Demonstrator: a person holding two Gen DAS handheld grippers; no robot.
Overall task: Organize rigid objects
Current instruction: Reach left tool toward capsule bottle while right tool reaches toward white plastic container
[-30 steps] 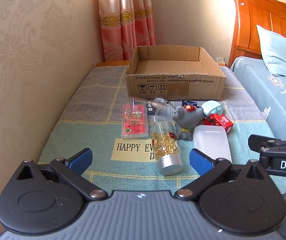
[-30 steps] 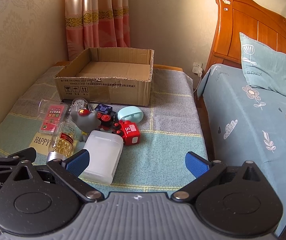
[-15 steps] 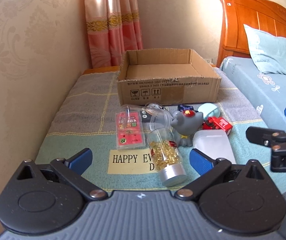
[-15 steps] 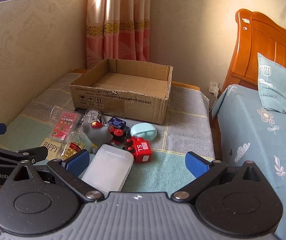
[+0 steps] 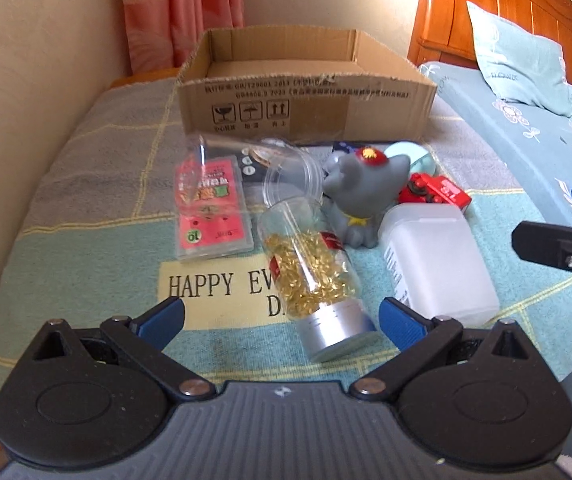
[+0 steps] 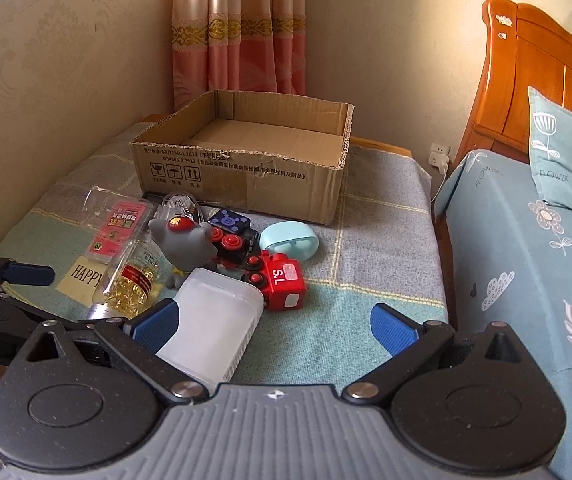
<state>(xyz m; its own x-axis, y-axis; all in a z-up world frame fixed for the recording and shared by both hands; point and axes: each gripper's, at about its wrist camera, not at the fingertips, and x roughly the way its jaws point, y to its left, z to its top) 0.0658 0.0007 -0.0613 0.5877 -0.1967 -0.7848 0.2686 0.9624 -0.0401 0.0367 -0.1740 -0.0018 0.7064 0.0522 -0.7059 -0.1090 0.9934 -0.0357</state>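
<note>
Both grippers — left [image 5: 280,322], right [image 6: 274,326] — jaws apart, holding nothing; capsule bottle [image 5: 311,276] and white container [image 6: 214,326] lie in front of cardboard box [image 6: 246,172].

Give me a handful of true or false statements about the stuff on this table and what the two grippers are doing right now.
1. The cardboard box has nothing in it. True.
2. The capsule bottle stands upright. False: it lies on its side.
3. The left gripper is shut on the bottle. False: its jaws are open, holding nothing.
4. The white container lies in front of the red toy block. True.
5. The right gripper is open. True.
</note>
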